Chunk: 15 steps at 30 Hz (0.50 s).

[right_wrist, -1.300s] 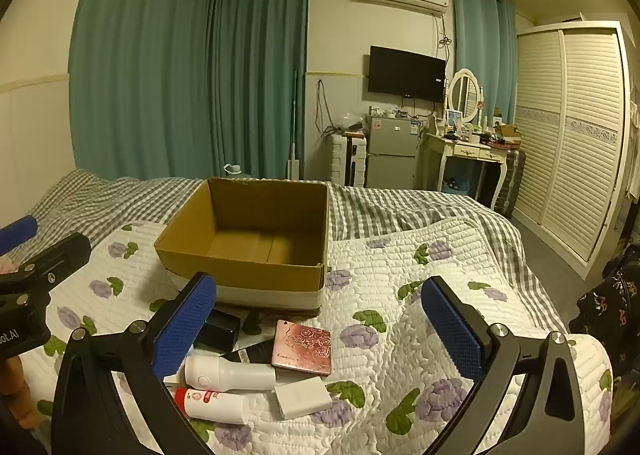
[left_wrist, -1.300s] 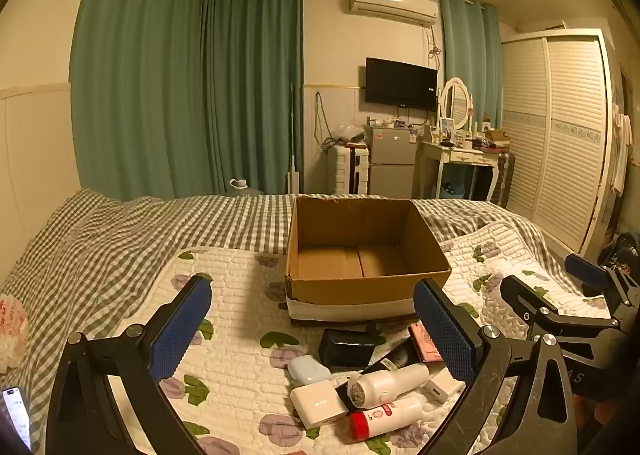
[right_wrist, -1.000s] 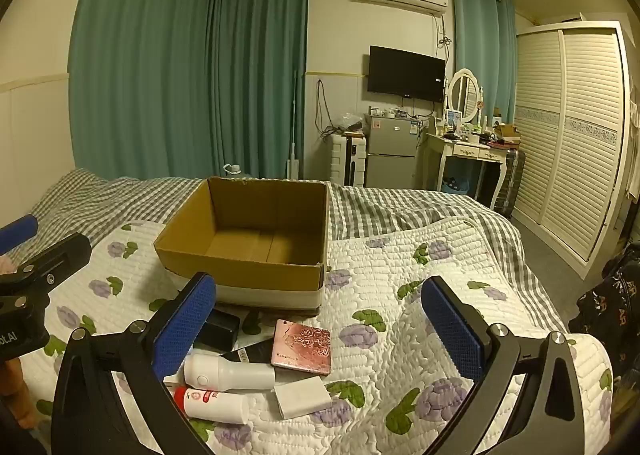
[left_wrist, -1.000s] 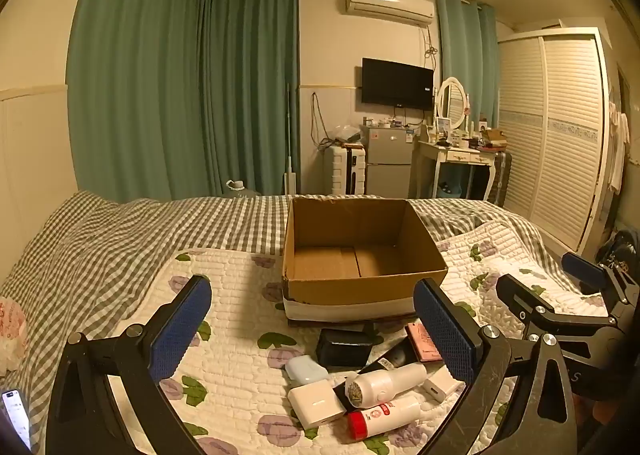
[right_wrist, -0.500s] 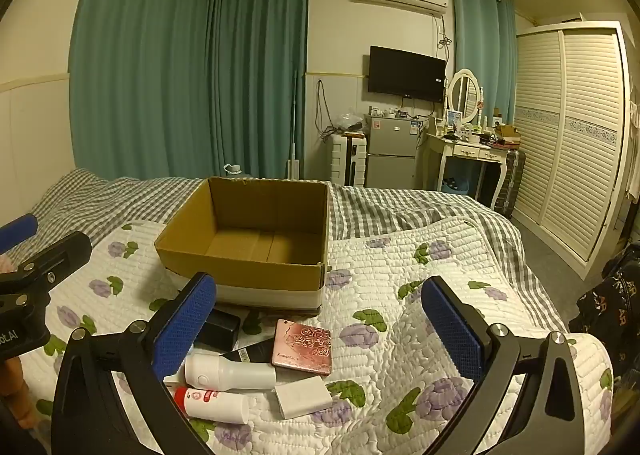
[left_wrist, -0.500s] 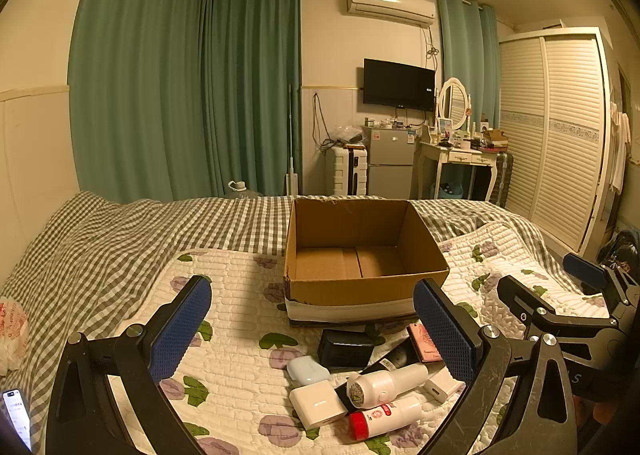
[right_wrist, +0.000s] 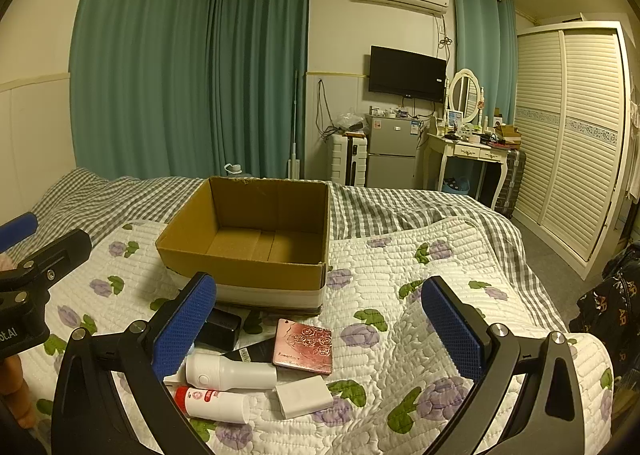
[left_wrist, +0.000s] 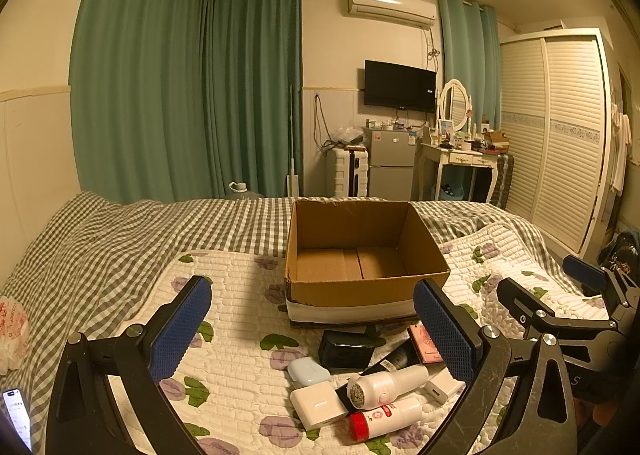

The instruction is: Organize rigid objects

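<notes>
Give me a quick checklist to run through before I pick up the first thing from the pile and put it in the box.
1. Cardboard box open, nothing inside: ok.
2. Left gripper jaws open, holding nothing: ok.
3. Right gripper jaws open, holding nothing: ok.
4. Pink case lies on top, free to grab: ok.
5. Black tube free to lift: not ok, partly under the case and the white bottle.
6. Quilt firm enough for pressing down: cannot tell.

Green curtains (left_wrist: 192, 95), a wall television (left_wrist: 399, 85), a small fridge (left_wrist: 390, 163) and a louvred wardrobe (left_wrist: 560, 135) line the room.
</notes>
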### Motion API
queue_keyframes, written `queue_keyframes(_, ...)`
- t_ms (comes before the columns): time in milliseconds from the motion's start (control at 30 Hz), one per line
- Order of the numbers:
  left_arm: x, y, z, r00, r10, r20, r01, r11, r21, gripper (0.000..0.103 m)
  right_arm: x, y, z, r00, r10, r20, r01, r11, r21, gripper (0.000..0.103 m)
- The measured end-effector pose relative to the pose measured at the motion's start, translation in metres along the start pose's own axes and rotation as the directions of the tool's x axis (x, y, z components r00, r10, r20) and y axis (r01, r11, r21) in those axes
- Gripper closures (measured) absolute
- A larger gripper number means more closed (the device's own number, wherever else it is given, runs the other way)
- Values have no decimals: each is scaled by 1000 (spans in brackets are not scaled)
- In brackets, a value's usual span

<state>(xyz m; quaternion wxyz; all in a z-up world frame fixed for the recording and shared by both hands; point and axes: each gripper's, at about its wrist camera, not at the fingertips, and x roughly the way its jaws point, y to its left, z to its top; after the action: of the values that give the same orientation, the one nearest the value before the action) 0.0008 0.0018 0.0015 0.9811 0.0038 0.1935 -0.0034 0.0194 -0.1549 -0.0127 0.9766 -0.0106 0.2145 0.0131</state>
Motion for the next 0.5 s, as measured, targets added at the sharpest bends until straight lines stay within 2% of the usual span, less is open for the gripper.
queue_keyframes(500, -1, 0, 0, 1000, 0, 2, 0, 1000, 0, 0, 3, 2, -1, 1000, 1, -1, -1, 1000, -5, 0)
